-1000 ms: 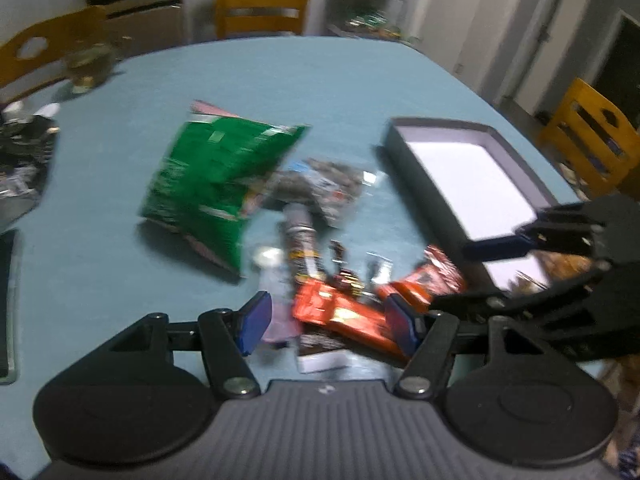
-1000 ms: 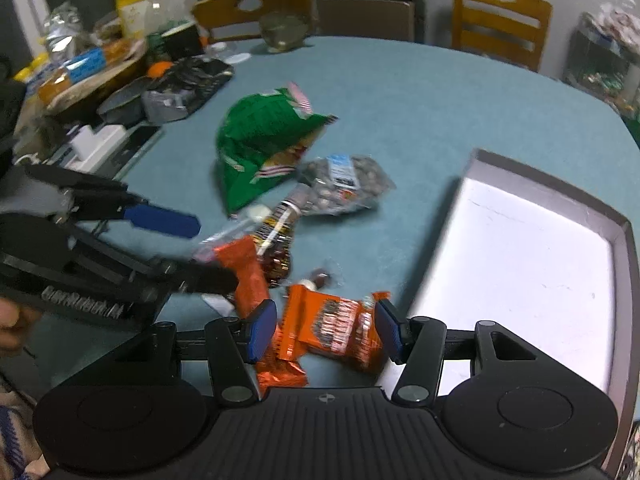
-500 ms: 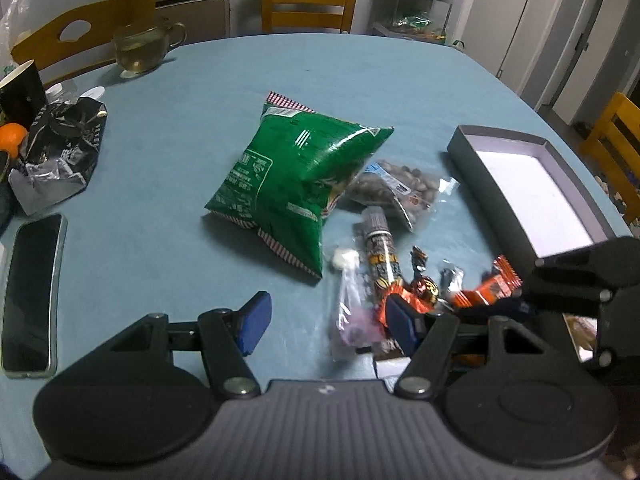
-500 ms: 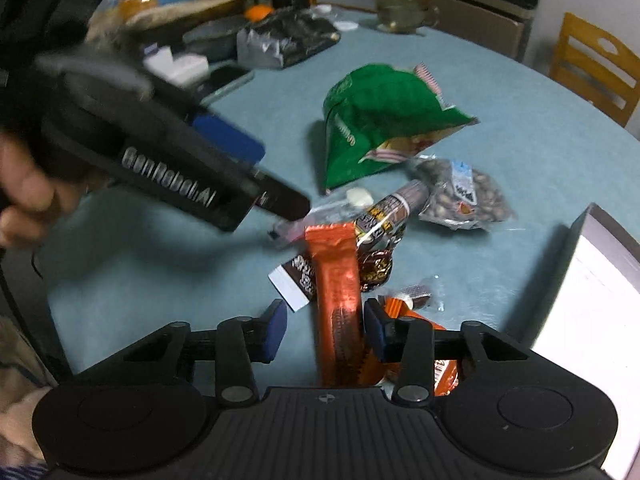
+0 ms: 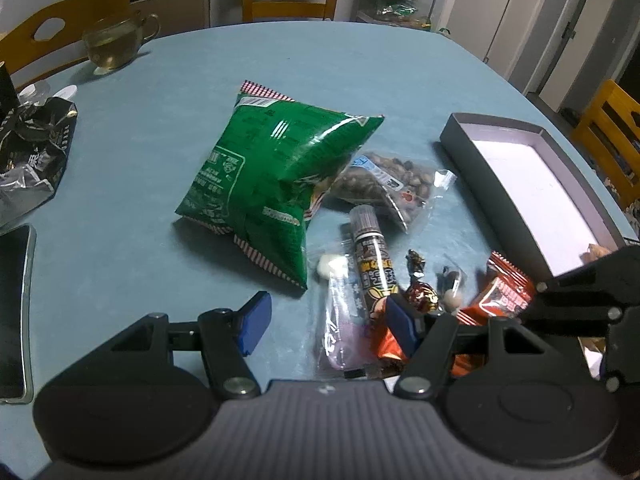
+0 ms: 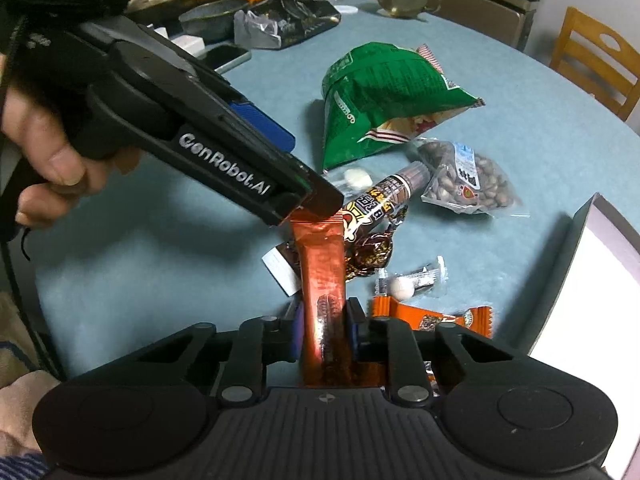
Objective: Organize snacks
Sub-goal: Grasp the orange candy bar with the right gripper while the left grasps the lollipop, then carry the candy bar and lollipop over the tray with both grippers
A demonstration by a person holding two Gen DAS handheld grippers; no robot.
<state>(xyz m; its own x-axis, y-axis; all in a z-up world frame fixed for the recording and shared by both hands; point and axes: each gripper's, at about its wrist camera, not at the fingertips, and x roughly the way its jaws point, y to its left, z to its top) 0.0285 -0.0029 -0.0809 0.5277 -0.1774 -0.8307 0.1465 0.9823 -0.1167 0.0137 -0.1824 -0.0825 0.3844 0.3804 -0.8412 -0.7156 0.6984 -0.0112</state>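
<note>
My right gripper [image 6: 325, 330] is closing its jaws on a long orange snack bar [image 6: 322, 264], and both pads press its sides near the table. My left gripper [image 5: 328, 328] stands open low over the blue table, with a purple packet [image 5: 340, 320] below its gap. In the right wrist view its fingertips [image 6: 316, 200] hang just above the bar's far end. Around the bar lie a brown tube [image 6: 384, 196], a wrapped candy [image 5: 420, 292], an orange wrapper [image 6: 432, 320], a peanut bag [image 5: 384, 184] and a big green chip bag [image 5: 276, 176].
An open grey box [image 5: 472, 160] with a white floor sits on the right of the snacks. A phone [image 5: 14, 312], a black foil bag [image 5: 32, 152] and a glass cup [image 5: 112, 40] occupy the left side. Wooden chairs ring the table. A hand [image 6: 44, 140] holds the left gripper.
My right gripper's jaws have narrowed from wide apart to pressing on the orange bar. The left gripper has slid towards the snack pile and sits closer over the bar's far end.
</note>
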